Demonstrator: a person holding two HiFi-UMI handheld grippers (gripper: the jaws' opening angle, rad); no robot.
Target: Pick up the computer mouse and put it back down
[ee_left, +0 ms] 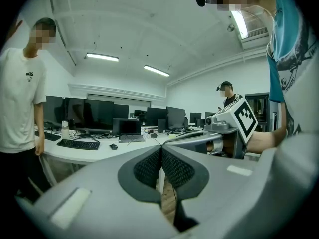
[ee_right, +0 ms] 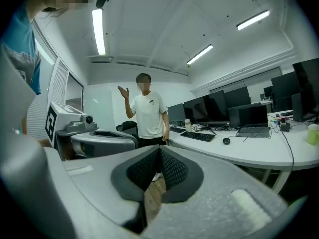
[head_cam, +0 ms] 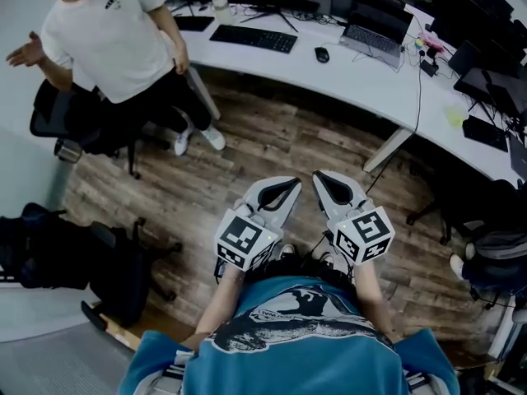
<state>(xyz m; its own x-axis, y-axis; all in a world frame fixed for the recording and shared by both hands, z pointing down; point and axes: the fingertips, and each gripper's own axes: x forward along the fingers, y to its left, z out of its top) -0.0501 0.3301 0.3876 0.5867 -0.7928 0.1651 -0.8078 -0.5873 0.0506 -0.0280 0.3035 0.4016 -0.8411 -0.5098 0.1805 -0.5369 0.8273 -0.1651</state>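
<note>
A black computer mouse (head_cam: pixel 322 54) lies on the white desk (head_cam: pixel 346 76), between a black keyboard (head_cam: pixel 254 38) and an open laptop (head_cam: pixel 375 25). It shows small in the left gripper view (ee_left: pixel 113 147) and the right gripper view (ee_right: pixel 227 141). Both grippers hang side by side over the wooden floor, well short of the desk. My left gripper (head_cam: pixel 295 182) is shut with nothing in it, its pads meeting (ee_left: pixel 160 148). My right gripper (head_cam: pixel 316 175) is also shut and empty (ee_right: pixel 159 150).
A person in a white T-shirt (head_cam: pixel 107 31) stands at the desk's left end beside a black office chair (head_cam: pixel 70 122). Monitors and cables line the desk's back. A dark bag (head_cam: pixel 49 249) lies on the floor at left. Another person (ee_left: pixel 227 94) stands far off.
</note>
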